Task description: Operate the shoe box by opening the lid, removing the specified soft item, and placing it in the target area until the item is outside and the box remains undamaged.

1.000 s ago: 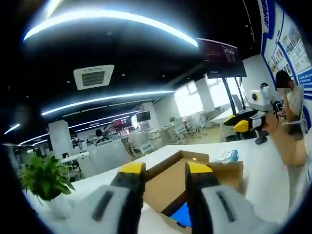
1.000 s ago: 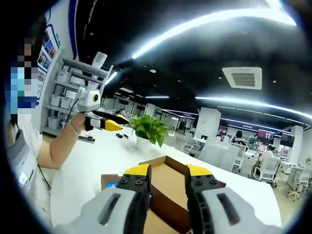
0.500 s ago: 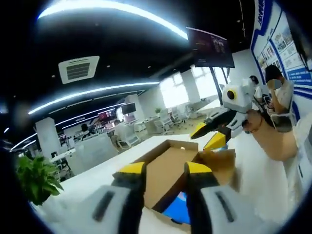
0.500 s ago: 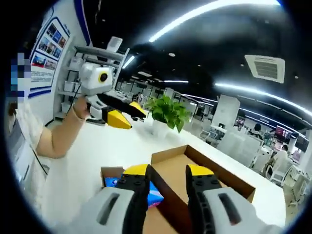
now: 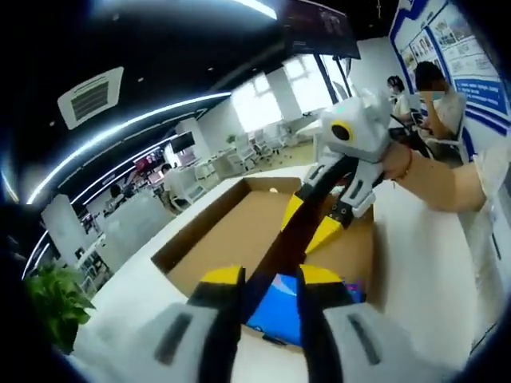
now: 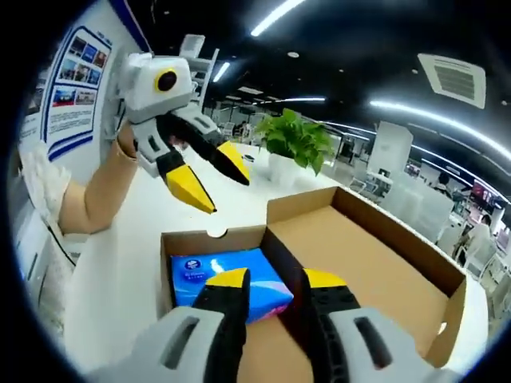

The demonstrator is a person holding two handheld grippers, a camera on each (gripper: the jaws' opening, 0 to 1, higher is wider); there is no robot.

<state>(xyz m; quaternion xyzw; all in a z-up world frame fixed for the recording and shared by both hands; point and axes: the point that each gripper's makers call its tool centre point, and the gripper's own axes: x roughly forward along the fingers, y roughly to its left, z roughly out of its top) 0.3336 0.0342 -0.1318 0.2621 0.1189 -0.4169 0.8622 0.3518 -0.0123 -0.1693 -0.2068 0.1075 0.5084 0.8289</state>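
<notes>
— tissue pack (image 6: 227, 275), that was the soft item: blue, plastic-wrapped, lying flat in the smaller compartment of the shoe box (image 6: 375, 263). how were the claws?

— from the right gripper view, the right gripper (image 6: 275, 279) had its yellow-tipped jaws apart, grasping nothing, poised just over the pack and the cardboard divider beside it. the left gripper (image 6: 204, 177) came in from the left of that view, jaws spread too and empty, hovering above the box's near wall.

— and the other camera?

— in the left gripper view, the left gripper (image 5: 270, 277) was released, jaws parted over the blue pack (image 5: 279, 307). the right gripper (image 5: 319, 223) reached down into the box (image 5: 211, 239) from the far side, held by a hand (image 5: 399, 163) with the forearm stretched across the white table (image 5: 415, 263).

— how would the pack handle?

— light and squashy, i'd judge, with a slick wrapper that could slip. best pinched across its narrow width near the middle, gently, so the jaws don't scrape the cardboard walls.

— lid?

— already folded open, lying flat as the larger tray.

— surroundings?

— a potted plant (image 6: 299, 144) stood on the table beyond the box.
</notes>
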